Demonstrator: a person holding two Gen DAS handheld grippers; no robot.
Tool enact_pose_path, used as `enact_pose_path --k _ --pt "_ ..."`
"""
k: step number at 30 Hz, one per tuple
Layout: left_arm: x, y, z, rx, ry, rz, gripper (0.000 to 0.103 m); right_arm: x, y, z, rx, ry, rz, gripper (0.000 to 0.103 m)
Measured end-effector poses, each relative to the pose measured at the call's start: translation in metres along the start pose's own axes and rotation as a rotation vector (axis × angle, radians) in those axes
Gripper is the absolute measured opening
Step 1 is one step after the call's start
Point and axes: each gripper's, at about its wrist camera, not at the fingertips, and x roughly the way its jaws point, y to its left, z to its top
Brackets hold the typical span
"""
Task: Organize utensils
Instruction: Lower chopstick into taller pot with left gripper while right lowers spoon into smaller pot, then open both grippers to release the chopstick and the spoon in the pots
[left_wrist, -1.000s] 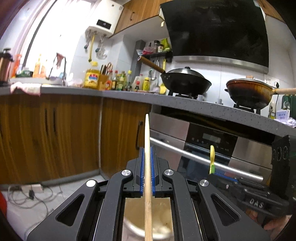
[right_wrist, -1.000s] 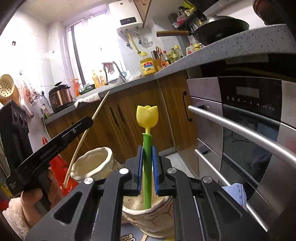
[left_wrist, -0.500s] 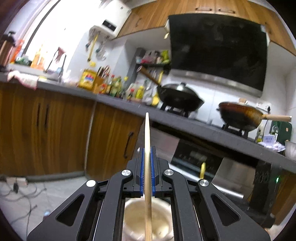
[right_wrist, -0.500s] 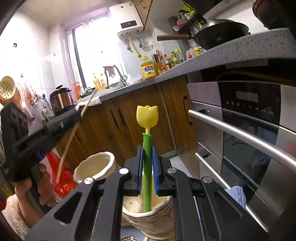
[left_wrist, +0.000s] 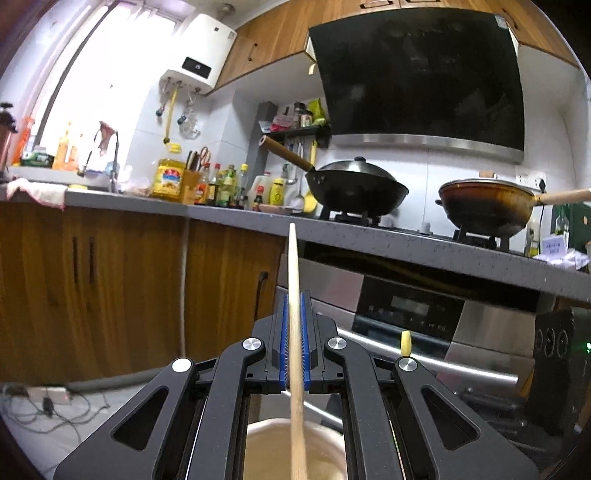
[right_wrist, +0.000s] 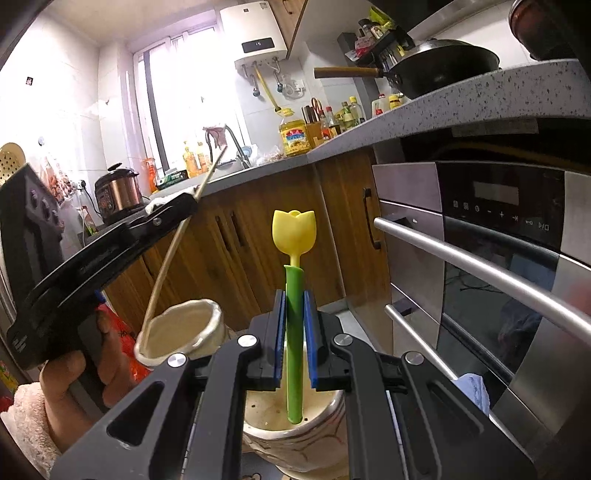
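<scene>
Right wrist view: right gripper (right_wrist: 294, 332) clamps a tulip-topped utensil (right_wrist: 294, 295) over a cream cup (right_wrist: 295, 424); left gripper (left_wrist: 294, 332) pinches a wooden chopstick (left_wrist: 295, 332) above its cup (right_wrist: 181, 328) (labels unreadable).

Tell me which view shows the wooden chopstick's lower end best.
The right wrist view: the wooden chopstick, held by the left gripper, slants down into the cream holder. The left wrist view shows it edge-on between the blue pads, its lower end cut off by the frame.

Left gripper (left_wrist: 294, 325) points level, fingers pinched tight; a bare hand (right_wrist: 79, 363) grips its handle. Right gripper (right_wrist: 294, 325) tips slightly down, fingers clamped too.
</scene>
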Motion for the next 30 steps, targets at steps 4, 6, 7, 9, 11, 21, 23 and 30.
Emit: enact_pose_path --k 4,6,7,9,11,21,23,30 --pt "-0.016 0.006 0.003 -0.004 0.002 -0.014 0.007 -0.003 0.0 -0.002 -0.012 0.004 -0.001 0.01" --pt "-0.023 0.008 0.004 -0.002 -0.004 -0.016 0.007 -0.005 0.002 -0.004 -0.028 -0.001 -0.004 0.01" --pt "-0.024 0.009 0.005 -0.003 -0.006 -0.013 0.007 -0.004 0.002 -0.004 -0.031 -0.003 -0.007 0.01" --pt "-0.021 0.013 0.008 -0.017 -0.002 -0.006 0.007 -0.003 0.001 -0.004 -0.028 0.0 -0.005 0.01" --pt "-0.015 0.016 0.01 -0.022 -0.003 0.011 0.007 -0.001 0.001 -0.006 -0.018 0.008 -0.008 0.01" --pt "-0.002 0.006 0.006 0.043 0.019 0.025 0.007 0.002 0.0 -0.005 -0.02 0.023 -0.008 0.01" --pt "-0.004 0.006 -0.001 0.057 0.048 0.026 0.007 0.002 -0.001 -0.005 -0.016 0.031 -0.002 0.01" --pt "-0.015 0.007 -0.024 0.074 0.189 0.021 0.007 0.0 0.0 -0.005 -0.015 0.051 -0.01 0.01"
